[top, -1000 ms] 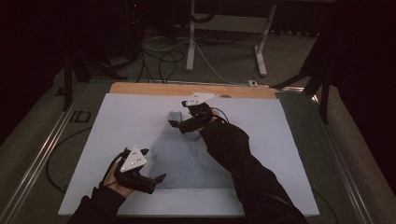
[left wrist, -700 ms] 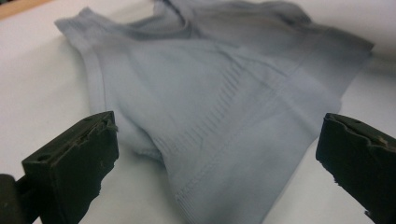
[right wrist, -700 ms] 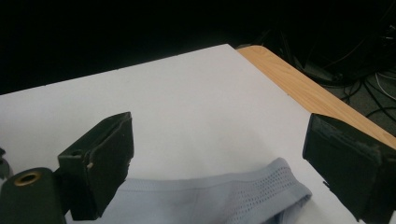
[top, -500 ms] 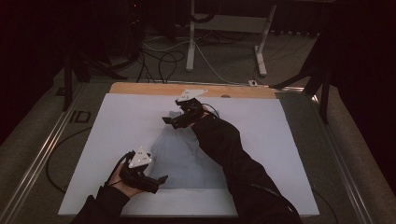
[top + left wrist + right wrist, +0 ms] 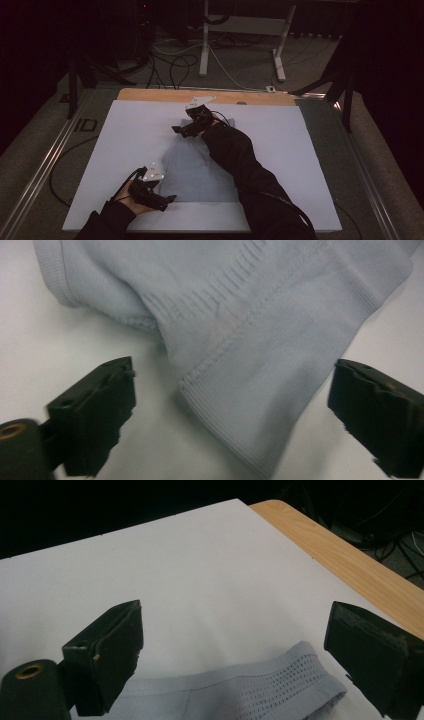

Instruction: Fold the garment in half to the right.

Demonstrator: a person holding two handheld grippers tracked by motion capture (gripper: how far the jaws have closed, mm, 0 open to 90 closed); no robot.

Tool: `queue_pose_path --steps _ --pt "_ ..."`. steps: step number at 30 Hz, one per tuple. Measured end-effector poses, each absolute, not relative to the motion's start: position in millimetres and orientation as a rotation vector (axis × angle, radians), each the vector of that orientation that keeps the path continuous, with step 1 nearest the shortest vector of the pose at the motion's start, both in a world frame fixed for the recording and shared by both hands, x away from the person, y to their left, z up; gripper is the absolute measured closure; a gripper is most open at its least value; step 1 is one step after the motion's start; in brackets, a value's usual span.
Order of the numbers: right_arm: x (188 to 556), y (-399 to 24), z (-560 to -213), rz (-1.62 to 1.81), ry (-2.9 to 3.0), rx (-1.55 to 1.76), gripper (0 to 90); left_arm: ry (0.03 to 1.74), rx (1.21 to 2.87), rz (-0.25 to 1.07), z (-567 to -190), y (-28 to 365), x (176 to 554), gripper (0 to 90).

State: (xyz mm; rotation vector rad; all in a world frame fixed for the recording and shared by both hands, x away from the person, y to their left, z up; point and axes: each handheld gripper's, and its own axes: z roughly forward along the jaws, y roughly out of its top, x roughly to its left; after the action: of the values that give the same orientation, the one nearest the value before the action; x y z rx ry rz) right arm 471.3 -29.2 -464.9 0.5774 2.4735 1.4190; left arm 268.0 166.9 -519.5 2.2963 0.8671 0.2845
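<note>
A pale blue knitted garment (image 5: 195,167) lies flat on the white board (image 5: 125,135) that covers the table, roughly in the middle and reaching toward the person's edge. The left gripper (image 5: 162,199) sits low at the garment's near left corner; seen along its own jaws, a ribbed hem corner of the garment (image 5: 250,365) lies between them, and the jaws stand wide apart, having just been closing a little, with neither pad pressing on the cloth. The right gripper (image 5: 182,130) hangs over the garment's far end, the dark sleeve (image 5: 240,160) stretched across the cloth. Its jaws are spread wide too, with the garment's perforated band (image 5: 270,682) lying below and between them, untouched. Beyond the board a strip of wooden tabletop (image 5: 345,565) shows along the far edge
</note>
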Motion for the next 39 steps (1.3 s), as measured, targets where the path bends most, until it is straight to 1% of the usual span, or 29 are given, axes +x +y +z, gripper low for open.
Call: queue_pose_path --steps 3,4,6,10,15,18,24,27,29,31,39 --pt "472.4 -28.5 -467.1 1.418 2.478 0.597 8.8 0.875 2.301 0.283 -521.9 166.9 268.6 14.7" --pt "473.4 -28.6 -468.2 1.417 2.478 0.595 8.8 0.879 2.306 0.286 -523.3 166.5 268.8 14.7" --pt "475.2 -28.3 -470.6 1.412 2.484 0.601 8.8 0.883 2.314 0.284 -524.9 166.1 269.5 19.2" --pt "476.6 -27.4 -473.5 1.401 2.493 0.6 8.8 0.871 2.33 0.266 -528.3 163.6 269.0 25.5" --pt "479.3 -27.8 -474.6 1.4 2.492 0.612 8.8 0.854 2.329 0.252 -527.0 161.5 267.2 36.4" --pt "480.8 -28.4 -475.4 1.402 2.489 0.626 8.8 0.843 2.332 0.239 -526.1 161.1 266.4 44.2" --pt "485.2 -28.9 -477.1 1.39 2.492 0.642 8.8 0.809 2.344 0.213 -523.7 154.9 263.0 63.5" --pt "487.5 -28.7 -477.0 1.391 2.488 0.651 10.3 0.801 2.343 0.226 -522.0 152.2 262.4 73.9" --pt "488.9 -28.2 -477.9 1.396 2.494 0.657 10.8 0.783 2.343 0.222 -520.3 150.7 263.2 83.2" --pt "490.0 -27.1 -479.5 1.378 2.497 0.658 10.8 0.78 2.345 0.219 -519.9 149.4 264.0 85.5" --pt "498.4 -23.2 -483.5 1.353 2.509 0.678 10.9 0.785 2.313 0.21 -518.1 149.8 266.2 86.6"
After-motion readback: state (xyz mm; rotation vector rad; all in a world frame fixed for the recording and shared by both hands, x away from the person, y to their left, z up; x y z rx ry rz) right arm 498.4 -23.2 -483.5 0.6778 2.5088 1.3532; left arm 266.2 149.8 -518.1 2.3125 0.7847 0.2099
